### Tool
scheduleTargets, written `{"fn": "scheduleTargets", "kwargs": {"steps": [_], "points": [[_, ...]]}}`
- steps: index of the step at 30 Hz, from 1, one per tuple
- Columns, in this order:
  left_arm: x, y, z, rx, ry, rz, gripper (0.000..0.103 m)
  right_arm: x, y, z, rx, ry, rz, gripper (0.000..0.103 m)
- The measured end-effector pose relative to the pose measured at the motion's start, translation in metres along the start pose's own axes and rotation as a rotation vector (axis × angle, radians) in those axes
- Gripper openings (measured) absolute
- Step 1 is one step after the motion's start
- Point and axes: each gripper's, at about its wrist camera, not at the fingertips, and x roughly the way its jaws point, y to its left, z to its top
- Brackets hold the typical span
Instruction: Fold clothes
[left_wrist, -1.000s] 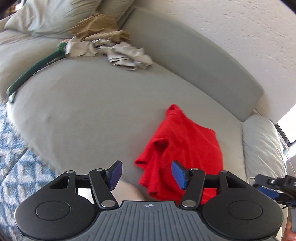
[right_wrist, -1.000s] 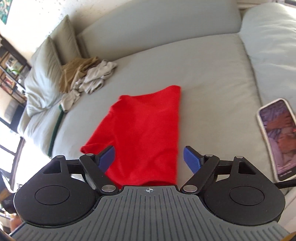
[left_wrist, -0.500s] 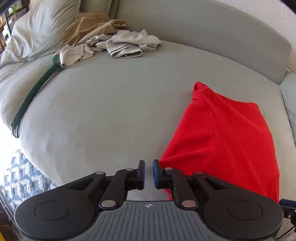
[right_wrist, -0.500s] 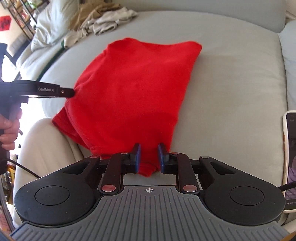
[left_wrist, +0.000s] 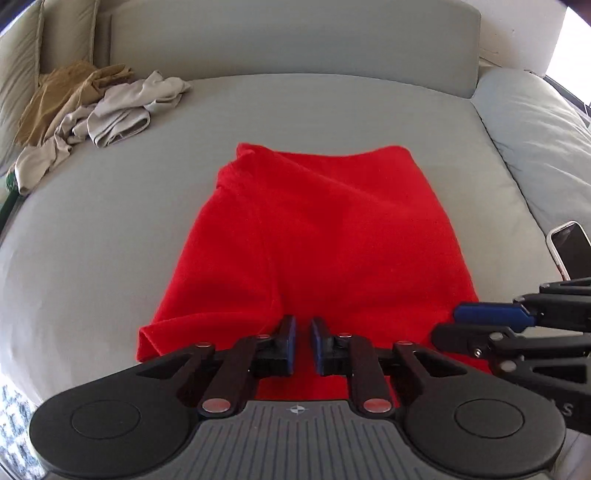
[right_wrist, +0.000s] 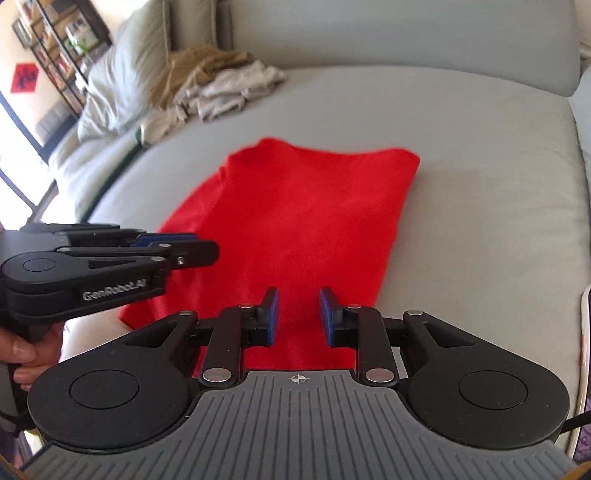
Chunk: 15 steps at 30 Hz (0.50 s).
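A red garment lies flat on the grey couch seat, its near hem toward me. My left gripper hovers at the hem's left part. Its jaws are opening from a narrow gap, and red cloth shows in the slit without any visible pinch. My right gripper is at the hem further right, shut on the red garment, which runs between its blue pads. Each gripper shows in the other's view: the right gripper at the right edge, the left gripper held by a hand.
A pile of tan and pale grey clothes lies at the seat's back left, beside pillows. A phone rests on the seat to the right, by a pale cushion. A patterned rug shows past the front edge.
Both grippers closed from wide open and came down to the red garment's near hem. The left one swung right from the bare seat onto the cloth and its gap widened slightly.
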Motion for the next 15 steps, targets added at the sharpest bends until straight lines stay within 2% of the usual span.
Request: {"fn": "scheduleTargets", "kwargs": {"steps": [2,3,4,6,8,10,12,14,15], "points": [[-0.013,0.002,-0.007,0.006,0.046,-0.016,0.017,-0.003,0.006,-0.012,-0.048,0.057,-0.003,0.029],[-0.019,0.005,-0.01,0.011,0.078,-0.027,0.017,-0.01,0.003,-0.016,-0.047,0.076,0.015,0.034],[-0.025,0.012,-0.01,0.009,0.109,-0.038,0.018,-0.017,-0.002,-0.018,-0.028,0.089,0.043,0.044],[-0.041,0.021,-0.007,0.002,0.087,-0.055,0.017,-0.033,-0.014,-0.023,0.009,0.114,0.099,0.048],[-0.056,0.031,0.008,-0.046,0.01,-0.111,0.02,-0.048,-0.026,-0.028,0.047,0.14,0.155,0.048],[-0.065,0.039,0.026,-0.111,-0.066,-0.174,0.024,-0.062,-0.04,-0.019,0.111,0.081,0.197,0.047],[-0.059,0.042,0.049,-0.178,-0.131,-0.223,0.027,-0.07,-0.052,-0.004,0.15,-0.022,0.183,0.044],[-0.039,0.041,0.069,-0.224,-0.149,-0.249,0.024,-0.064,-0.064,0.011,0.211,-0.107,0.176,0.027],[-0.025,0.041,0.077,-0.249,-0.136,-0.264,0.02,-0.055,-0.073,0.019,0.265,-0.136,0.191,0.025]]}}
